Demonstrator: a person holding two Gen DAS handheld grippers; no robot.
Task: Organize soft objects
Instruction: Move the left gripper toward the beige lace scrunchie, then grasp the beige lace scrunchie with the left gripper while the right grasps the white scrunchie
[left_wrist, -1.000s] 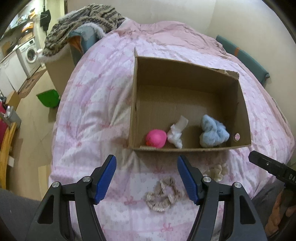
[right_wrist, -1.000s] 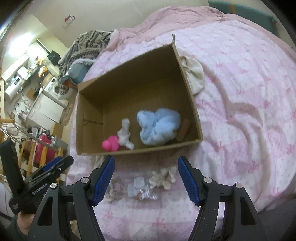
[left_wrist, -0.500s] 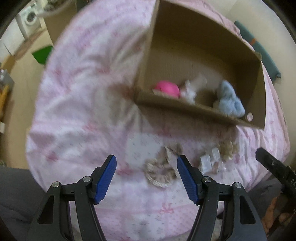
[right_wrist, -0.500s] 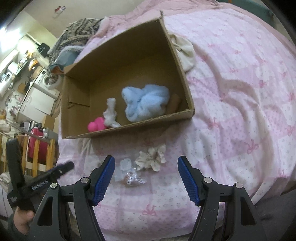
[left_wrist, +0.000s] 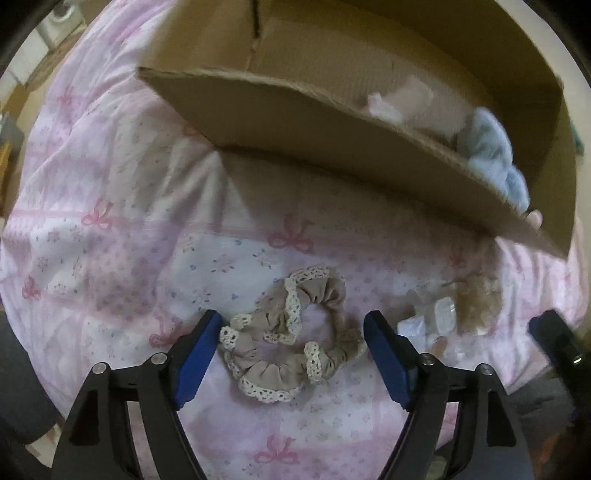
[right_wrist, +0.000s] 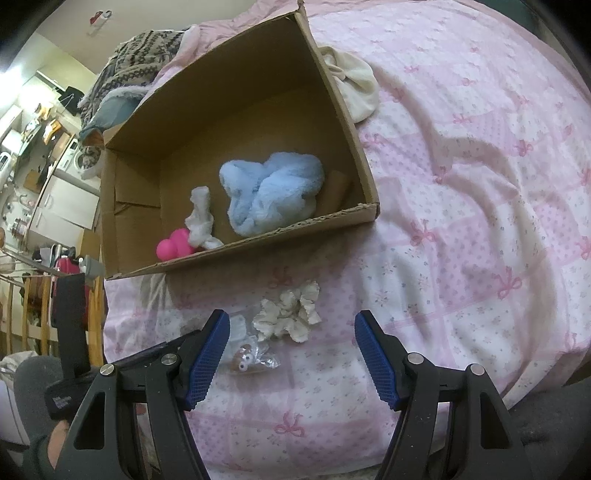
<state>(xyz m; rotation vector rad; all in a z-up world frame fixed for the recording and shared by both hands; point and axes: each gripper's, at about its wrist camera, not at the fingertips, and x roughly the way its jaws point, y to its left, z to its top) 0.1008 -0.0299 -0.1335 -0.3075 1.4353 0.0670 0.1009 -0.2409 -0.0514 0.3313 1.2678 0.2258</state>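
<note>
A beige lace-edged scrunchie (left_wrist: 291, 334) lies on the pink bedspread, right between the blue pads of my left gripper (left_wrist: 291, 334). Its jaws are opening and the pads stand beside the scrunchie without pressing it. My right gripper (right_wrist: 291, 332) hangs open above a cream ruffled scrunchie (right_wrist: 290, 319) and a small clear packet (right_wrist: 251, 356). The cardboard box (right_wrist: 354, 147) behind them holds a fluffy blue cloth (right_wrist: 273, 192), a white knotted cloth (right_wrist: 201, 216) and a pink toy (right_wrist: 173, 249). From the left wrist, the blue cloth (left_wrist: 491, 147) shows over the box's near wall (left_wrist: 332, 147).
A cream cloth (right_wrist: 354, 85) lies against the box's right wall. Patterned blankets (right_wrist: 140, 55) are piled at the bed's far end. The bed drops off at the left toward wooden furniture (right_wrist: 40, 306). A person's hand (right_wrist: 55, 439) holds the left gripper's handle.
My left gripper has sunk steeply down onto the beige scrunchie, which now sits between wider-spread jaws. The right gripper has dipped a little toward the cream scrunchie and stays open.
</note>
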